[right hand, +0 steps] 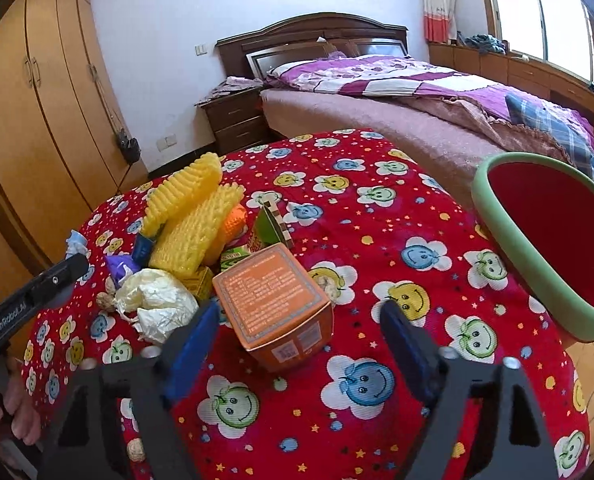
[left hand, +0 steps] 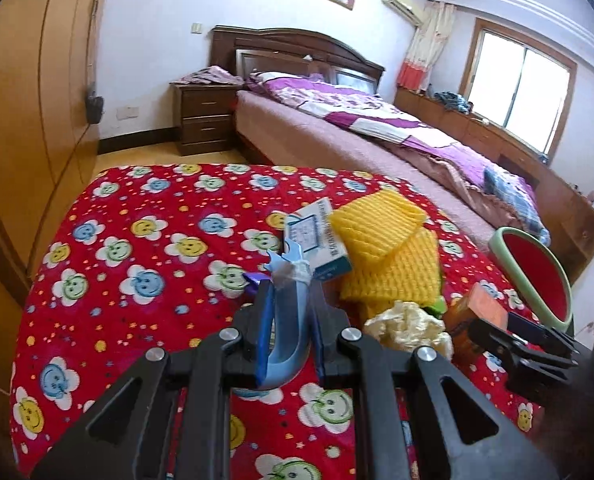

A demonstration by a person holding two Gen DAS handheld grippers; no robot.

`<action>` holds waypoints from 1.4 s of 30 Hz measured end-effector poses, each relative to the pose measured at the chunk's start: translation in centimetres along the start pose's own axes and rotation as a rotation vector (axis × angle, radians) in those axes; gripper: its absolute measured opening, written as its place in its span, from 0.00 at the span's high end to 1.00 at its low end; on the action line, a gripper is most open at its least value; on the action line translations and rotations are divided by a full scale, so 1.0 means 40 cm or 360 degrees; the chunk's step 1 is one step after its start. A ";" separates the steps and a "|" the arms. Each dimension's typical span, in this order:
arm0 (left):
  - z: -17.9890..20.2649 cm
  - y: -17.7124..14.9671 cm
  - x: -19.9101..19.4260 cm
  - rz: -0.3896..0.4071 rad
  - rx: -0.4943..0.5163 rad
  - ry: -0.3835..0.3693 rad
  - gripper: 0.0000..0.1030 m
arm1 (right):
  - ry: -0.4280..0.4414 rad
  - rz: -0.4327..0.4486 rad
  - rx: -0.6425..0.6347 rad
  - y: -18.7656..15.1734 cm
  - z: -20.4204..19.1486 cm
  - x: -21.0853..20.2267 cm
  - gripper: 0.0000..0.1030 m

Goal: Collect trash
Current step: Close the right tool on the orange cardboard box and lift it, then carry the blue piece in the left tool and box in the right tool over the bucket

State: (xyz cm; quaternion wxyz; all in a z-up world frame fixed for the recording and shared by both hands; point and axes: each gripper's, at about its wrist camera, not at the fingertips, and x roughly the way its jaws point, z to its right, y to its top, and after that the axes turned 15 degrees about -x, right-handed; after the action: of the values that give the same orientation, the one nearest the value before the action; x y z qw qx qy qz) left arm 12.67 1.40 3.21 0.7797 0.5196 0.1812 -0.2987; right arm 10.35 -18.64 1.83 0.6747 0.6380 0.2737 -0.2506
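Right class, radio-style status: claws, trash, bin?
Left claw shut on blue plastic scrap. Right claw open, orange box between fingers, ungripped. Bin at table edge, path clear.

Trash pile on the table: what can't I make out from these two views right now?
- Right wrist view: items under the yellow foam nets are hidden by them.
- Left wrist view: the orange box is partly covered by the right tongs.
- Both views: the bin bottom is cut off.
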 end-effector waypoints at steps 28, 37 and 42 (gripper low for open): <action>0.044 -0.049 -0.099 -0.0001 -0.0186 -0.0022 0.84 | 0.0065 0.0070 -0.0003 -0.039 0.011 -0.122 0.46; 0.092 -0.061 -0.113 -0.0079 -0.0247 -0.0192 0.84 | 0.0030 0.0193 0.0049 -0.046 0.059 -0.228 0.46; 0.135 -0.058 -0.115 -0.0085 -0.0218 -0.0197 0.84 | -0.0004 0.0233 0.0081 -0.048 0.109 -0.273 0.46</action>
State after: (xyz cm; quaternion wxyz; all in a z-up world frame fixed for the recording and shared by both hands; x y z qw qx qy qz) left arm 7.53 -2.94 6.43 0.8149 0.4406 0.1663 -0.3379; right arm 1.33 -23.24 8.12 0.6751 0.6730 0.2189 -0.2081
